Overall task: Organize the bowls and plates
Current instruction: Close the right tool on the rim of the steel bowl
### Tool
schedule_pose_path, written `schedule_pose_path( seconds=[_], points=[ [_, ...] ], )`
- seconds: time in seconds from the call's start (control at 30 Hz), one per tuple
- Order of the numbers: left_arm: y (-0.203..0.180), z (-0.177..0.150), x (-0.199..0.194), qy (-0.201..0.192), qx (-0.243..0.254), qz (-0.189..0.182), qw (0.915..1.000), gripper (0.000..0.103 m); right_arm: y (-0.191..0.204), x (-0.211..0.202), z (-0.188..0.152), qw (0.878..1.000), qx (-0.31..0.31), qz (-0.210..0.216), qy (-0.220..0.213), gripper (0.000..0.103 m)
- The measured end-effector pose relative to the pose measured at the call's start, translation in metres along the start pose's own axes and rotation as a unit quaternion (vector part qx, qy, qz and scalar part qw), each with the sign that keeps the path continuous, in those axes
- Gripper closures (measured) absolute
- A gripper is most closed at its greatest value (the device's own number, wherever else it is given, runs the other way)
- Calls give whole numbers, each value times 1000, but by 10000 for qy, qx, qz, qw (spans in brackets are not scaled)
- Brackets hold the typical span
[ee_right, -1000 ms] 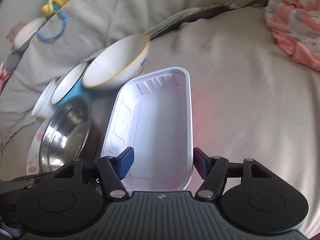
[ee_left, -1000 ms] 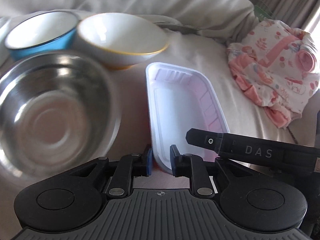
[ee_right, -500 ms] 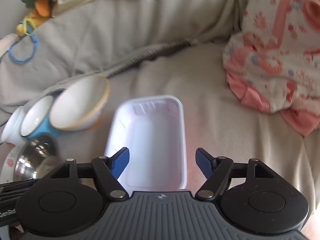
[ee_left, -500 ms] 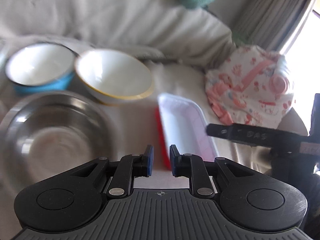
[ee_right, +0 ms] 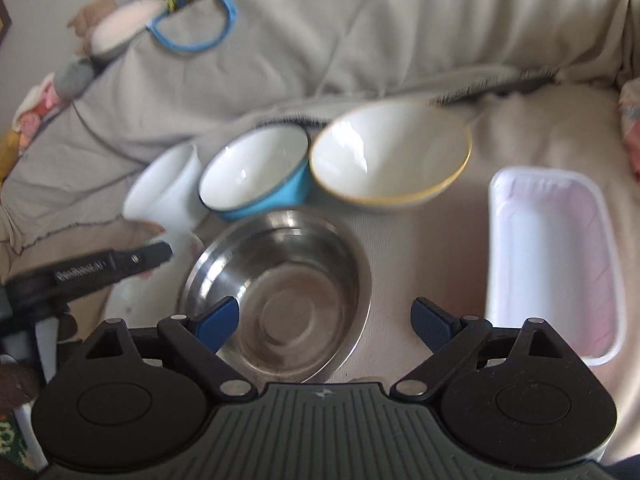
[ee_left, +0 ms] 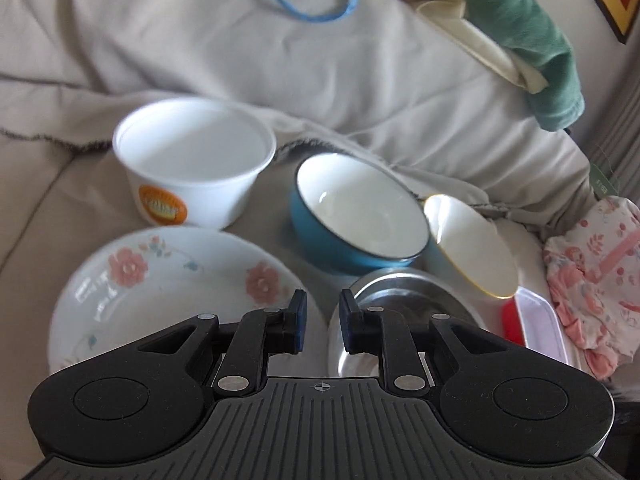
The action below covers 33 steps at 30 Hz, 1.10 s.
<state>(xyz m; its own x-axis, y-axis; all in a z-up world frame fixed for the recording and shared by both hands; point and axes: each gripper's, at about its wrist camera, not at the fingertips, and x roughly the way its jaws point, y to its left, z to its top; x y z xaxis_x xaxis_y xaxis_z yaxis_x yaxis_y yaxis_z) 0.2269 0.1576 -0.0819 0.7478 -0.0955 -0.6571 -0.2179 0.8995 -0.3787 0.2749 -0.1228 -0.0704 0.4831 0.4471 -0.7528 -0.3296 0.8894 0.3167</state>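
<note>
Both grippers have come off the white tray since a second ago, and my views have swung over to the bowls.

Left wrist first. I've got the left gripper (ee_left: 322, 322) at six o'clock, its blue pads close together with a narrow gap and nothing between them: nearly closed and empty. Under the left pad sits the floral plate (ee_left: 160, 292), out toward eight o'clock. Under the right pad, at about five o'clock, is the steel bowl (ee_left: 404, 296), just beside the plate. The white cup (ee_left: 196, 168) with an orange label stands upright at eleven o'clock. The blue bowl (ee_left: 360, 220) sits near centre toward two o'clock, tilted, and the yellow-rimmed bowl (ee_left: 472, 244) leans against it at three o'clock. At four o'clock I see a corner of the white tray (ee_left: 540, 320) with a red object (ee_left: 510, 320) at its left edge. Pink patterned cloth (ee_left: 600, 268) lies past it at the right edge.

Right wrist now. The right gripper (ee_right: 324, 322) has just been opening and its jaws stand wide, nothing held; the steel bowl (ee_right: 280, 288) lies below and between the pads, untouched. The white tray (ee_right: 552, 256) rests flat on the beige cover (ee_right: 360, 40) at three o'clock, well clear of the right pad. Blue bowl (ee_right: 256, 172) and yellow-rimmed bowl (ee_right: 392, 152) touch side by side around twelve o'clock, and the white cup (ee_right: 164, 192) is at ten. The left gripper's black arm (ee_right: 100, 268) pokes in at nine o'clock.
</note>
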Motion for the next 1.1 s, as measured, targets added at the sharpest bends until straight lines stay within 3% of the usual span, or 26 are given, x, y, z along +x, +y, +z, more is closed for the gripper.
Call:
schedule_pose_path(
  seconds=[0.13,0.27,0.37,0.5,0.6,0.67,0.73,0.77,0.9,1.1],
  points=[
    [-3,-7,22,107,38,-274,9996,83,-16,43,-11,9977,563,-139,362,10],
    [-9,-18,26,148,346,-140,9992,83,-25,54,-17,9962,722,43,480,0],
    [-10,-19,22,242,273,-256,9990,81,-19,55,-23,9979,475,-51,433,0],
    [-14,-24,19,229,401,-147,9988,81,-12,53,-32,9994,59,-138,317,0],
    [-14,-24,18,247,402,-112,9988,82,1,56,-35,9963,-692,-236,458,0],
    [-15,-24,17,297,390,-104,9987,82,-4,52,-36,9978,-574,-128,307,1],
    [-18,-26,15,324,421,-73,9986,82,-11,46,-33,9997,-234,-73,81,13],
    [-19,-26,15,343,431,-63,9985,82,-11,43,-29,9998,-171,-85,-67,26],
    [-25,-30,11,516,395,-176,9977,82,-12,38,-17,9993,-189,-113,-313,50],
    [-41,-45,3,897,608,3,9941,82,-19,29,-23,9992,-278,-144,-233,50]
  ],
)
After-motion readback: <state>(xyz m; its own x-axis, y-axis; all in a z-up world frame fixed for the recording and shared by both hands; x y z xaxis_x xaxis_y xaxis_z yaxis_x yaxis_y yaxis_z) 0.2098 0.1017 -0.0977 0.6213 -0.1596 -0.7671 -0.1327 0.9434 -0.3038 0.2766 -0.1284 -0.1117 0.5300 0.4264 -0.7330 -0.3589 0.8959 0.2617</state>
